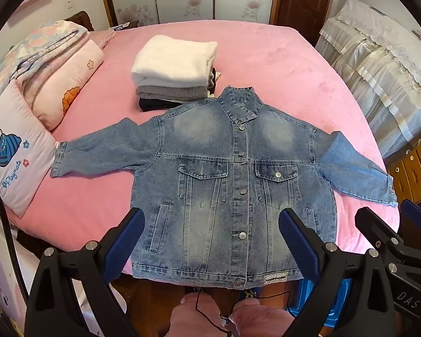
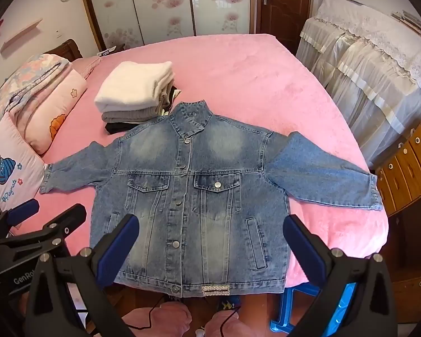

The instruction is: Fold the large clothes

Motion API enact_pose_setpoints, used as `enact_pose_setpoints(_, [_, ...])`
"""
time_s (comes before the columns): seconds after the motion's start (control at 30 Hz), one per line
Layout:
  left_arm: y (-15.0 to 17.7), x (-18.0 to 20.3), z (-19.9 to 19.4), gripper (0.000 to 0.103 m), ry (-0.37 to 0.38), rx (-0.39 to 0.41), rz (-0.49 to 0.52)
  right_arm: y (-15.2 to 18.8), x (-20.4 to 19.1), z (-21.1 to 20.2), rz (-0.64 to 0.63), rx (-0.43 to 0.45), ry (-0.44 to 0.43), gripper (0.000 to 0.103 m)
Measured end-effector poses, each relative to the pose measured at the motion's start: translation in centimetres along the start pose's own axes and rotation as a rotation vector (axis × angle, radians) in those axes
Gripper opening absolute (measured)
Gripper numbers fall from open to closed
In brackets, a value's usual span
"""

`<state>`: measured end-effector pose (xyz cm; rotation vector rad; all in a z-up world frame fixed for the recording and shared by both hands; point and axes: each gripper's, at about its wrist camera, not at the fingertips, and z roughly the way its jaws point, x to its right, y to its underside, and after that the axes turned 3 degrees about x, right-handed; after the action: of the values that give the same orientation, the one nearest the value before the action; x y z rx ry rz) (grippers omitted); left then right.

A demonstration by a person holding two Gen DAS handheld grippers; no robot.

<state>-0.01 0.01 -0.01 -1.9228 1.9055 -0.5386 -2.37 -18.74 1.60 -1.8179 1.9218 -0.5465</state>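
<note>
A blue denim jacket point(image 1: 233, 179) lies flat and buttoned, front up, on the pink bed point(image 1: 280, 64), both sleeves spread out and its hem at the near edge. It also shows in the right wrist view point(image 2: 193, 196). My left gripper point(image 1: 212, 224) is open and empty, held above the jacket's lower part. My right gripper point(image 2: 210, 233) is open and empty, also above the lower part. The right gripper shows in the left wrist view point(image 1: 390, 219) at the right, and the left gripper shows in the right wrist view point(image 2: 47, 210) at the left.
A stack of folded clothes point(image 1: 174, 70) with a white one on top sits behind the jacket's collar. Pillows and folded quilts point(image 1: 42, 84) line the bed's left side. A lace-covered piece of furniture point(image 1: 379, 64) and wooden drawers point(image 2: 407, 163) stand at the right. A blue stool point(image 2: 297, 309) is below the bed edge.
</note>
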Motion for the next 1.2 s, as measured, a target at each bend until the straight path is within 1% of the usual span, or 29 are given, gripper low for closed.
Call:
enact_pose_setpoints(0.23, [-0.2, 0.2, 0.1, 0.096, 0.004, -0.005, 0.004, -0.2, 0.3, 0.2, -0.001, -0.002, 0.007, 0.103])
enact_pose_setpoints(0.33, [0.0, 0.0, 0.0, 0.096, 0.006, 0.003, 0.002, 0.3, -0.5, 0.4, 0.002, 0.002, 0.009, 0.103])
enact_pose_setpoints(0.5, [-0.3, 0.0, 0.6, 0.096, 0.006, 0.000, 0.007, -0.1, -0.3, 0.7, 0.010, -0.008, 0.002, 0.103])
enact_pose_setpoints(0.63, [-0.2, 0.1, 0.3, 0.096, 0.004, 0.004, 0.002, -0.4, -0.1, 0.8, 0.014, -0.013, 0.000, 0.103])
enact_pose_setpoints(0.9, [-1.0, -0.1, 0.8, 0.096, 0.016, 0.007, 0.005, -0.8, -0.2, 1.1, 0.020, -0.019, 0.007, 0.103])
enact_pose_setpoints(1.2, [-1.3, -0.2, 1.0, 0.096, 0.021, 0.001, 0.008, -1.1, -0.3, 1.4, 0.023, -0.023, 0.014, 0.103])
